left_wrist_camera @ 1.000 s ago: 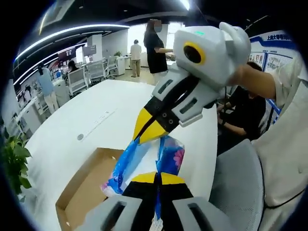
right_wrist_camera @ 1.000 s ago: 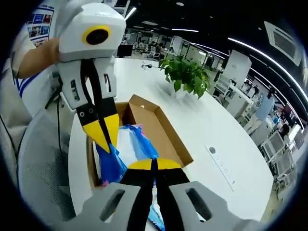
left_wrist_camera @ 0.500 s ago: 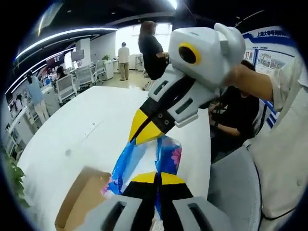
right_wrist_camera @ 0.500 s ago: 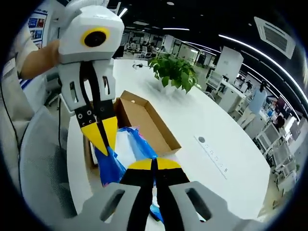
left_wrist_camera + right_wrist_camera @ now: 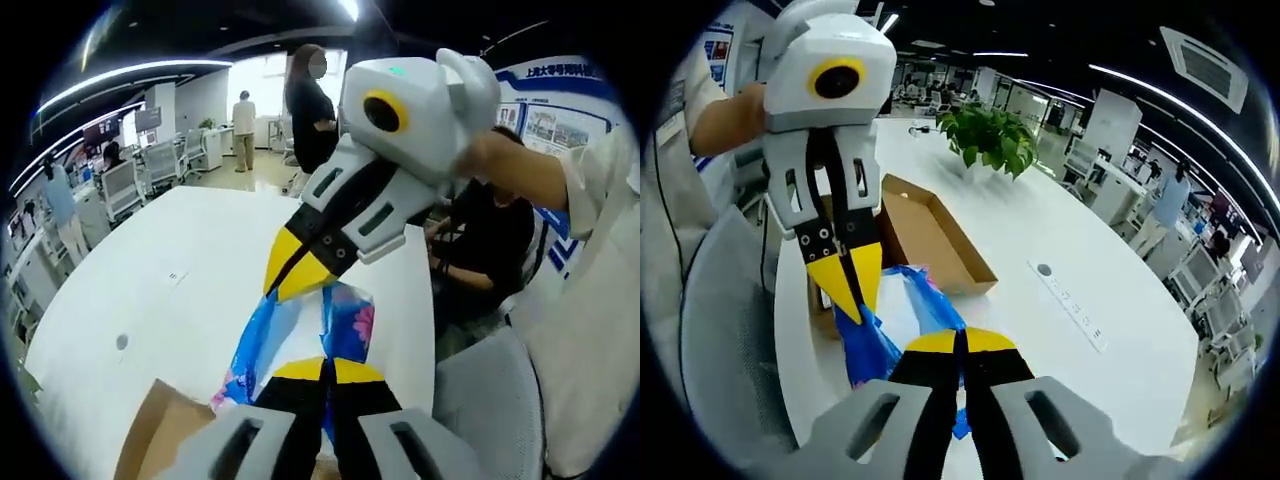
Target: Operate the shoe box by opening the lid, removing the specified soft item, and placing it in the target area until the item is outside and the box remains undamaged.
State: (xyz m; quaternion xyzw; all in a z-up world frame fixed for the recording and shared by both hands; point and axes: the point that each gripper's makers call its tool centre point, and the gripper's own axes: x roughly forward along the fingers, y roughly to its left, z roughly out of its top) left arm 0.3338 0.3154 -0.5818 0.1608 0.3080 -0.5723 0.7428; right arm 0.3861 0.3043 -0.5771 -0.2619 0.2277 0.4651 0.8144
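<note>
Blue plastic bag [image 5: 902, 320] pinched by both the left gripper [image 5: 852, 288] and the right gripper [image 5: 296, 280] above the shoe box [image 5: 925, 235]; carry level to the table [image 5: 1060, 250].

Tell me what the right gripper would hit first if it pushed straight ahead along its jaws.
The right gripper is already shut on the blue soft item, so that moves with it. Beyond it, the line probably meets the white table near the open cardboard shoe box; depth is hard to judge.
</note>
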